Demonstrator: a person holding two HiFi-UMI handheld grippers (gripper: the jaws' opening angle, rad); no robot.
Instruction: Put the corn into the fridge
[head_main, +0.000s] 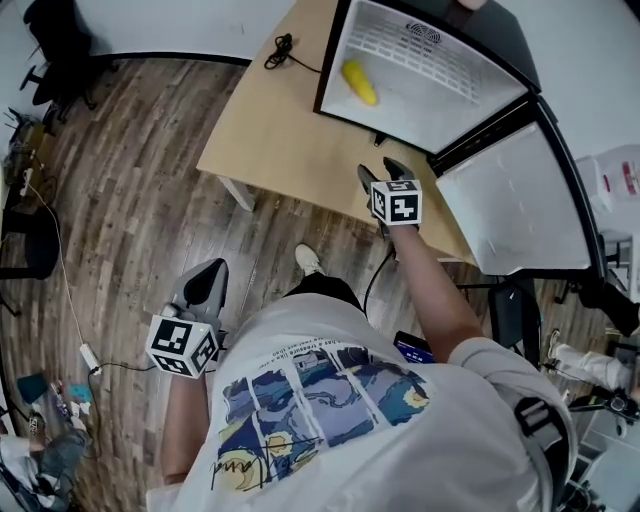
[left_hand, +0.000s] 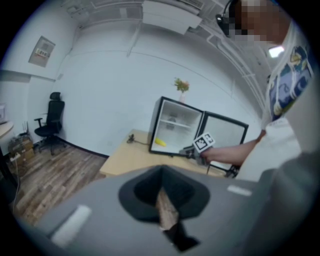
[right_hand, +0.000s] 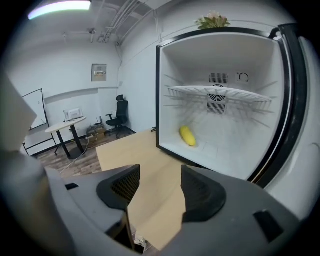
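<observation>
Yellow corn cob (right_hand: 187, 135) lies on the bottom of the open white-lined black mini fridge (right_hand: 240, 145), near its left wall. The fridge stands at the right end of the light wooden table (head_main: 280, 130). I read my right gripper (right_hand: 157, 182) as jaws apart and empty, over the table's near edge. My left gripper (left_hand: 161, 175) has its jaws together with nothing between, low over the wood-plank floor (head_main: 120, 200).

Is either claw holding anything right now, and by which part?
Nothing is held. The right claw is open and empty, the left claw shut on nothing; the corn lies loose inside the fridge.
</observation>
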